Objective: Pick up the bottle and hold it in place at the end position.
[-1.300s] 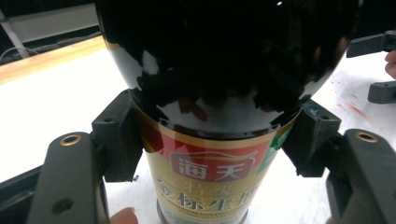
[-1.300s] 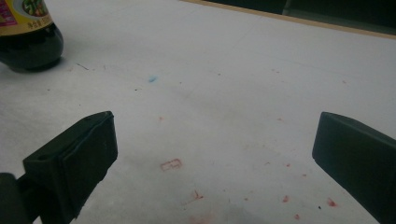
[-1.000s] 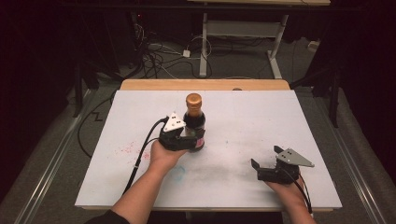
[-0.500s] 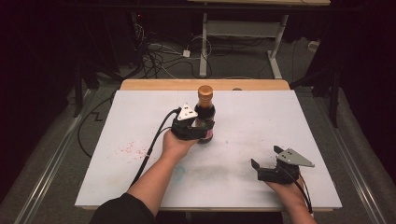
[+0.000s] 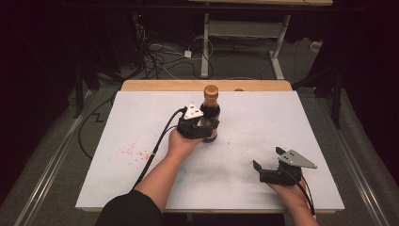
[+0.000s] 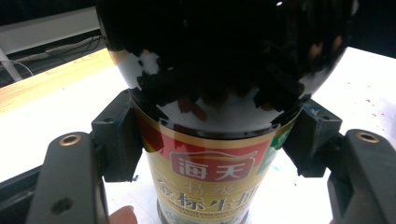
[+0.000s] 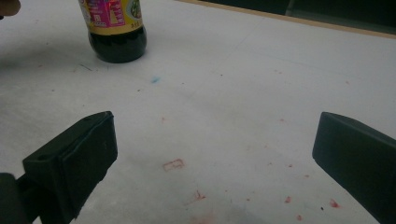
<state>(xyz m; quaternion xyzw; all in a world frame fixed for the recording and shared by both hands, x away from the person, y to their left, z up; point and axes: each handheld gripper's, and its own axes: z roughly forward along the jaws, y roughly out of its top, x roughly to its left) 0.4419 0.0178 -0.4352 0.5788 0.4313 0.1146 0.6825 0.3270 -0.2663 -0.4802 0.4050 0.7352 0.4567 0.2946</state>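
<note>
A dark sauce bottle (image 5: 210,109) with a brown cap and a yellow-red label stands upright on the white table (image 5: 263,117), toward the back middle. My left gripper (image 5: 205,128) is shut on its body; in the left gripper view both pads (image 6: 116,140) press the bottle (image 6: 210,116) just above the label. My right gripper (image 5: 267,161) rests near the front right of the table, open with nothing between its jaws. In the right gripper view its jaws stand wide apart over bare table (image 7: 224,93), and the bottle's base (image 7: 117,42) sits at the upper left.
Red specks (image 5: 134,150) stain the table at the left front, and a faint blue smear (image 5: 182,170) lies near the middle. A wooden strip (image 5: 188,85) runs along the far edge. Cables (image 5: 160,52) and a desk frame (image 5: 244,33) lie on the floor beyond.
My left gripper has carried the bottle toward the right and farther back across the table. The right gripper has stayed where it was.
</note>
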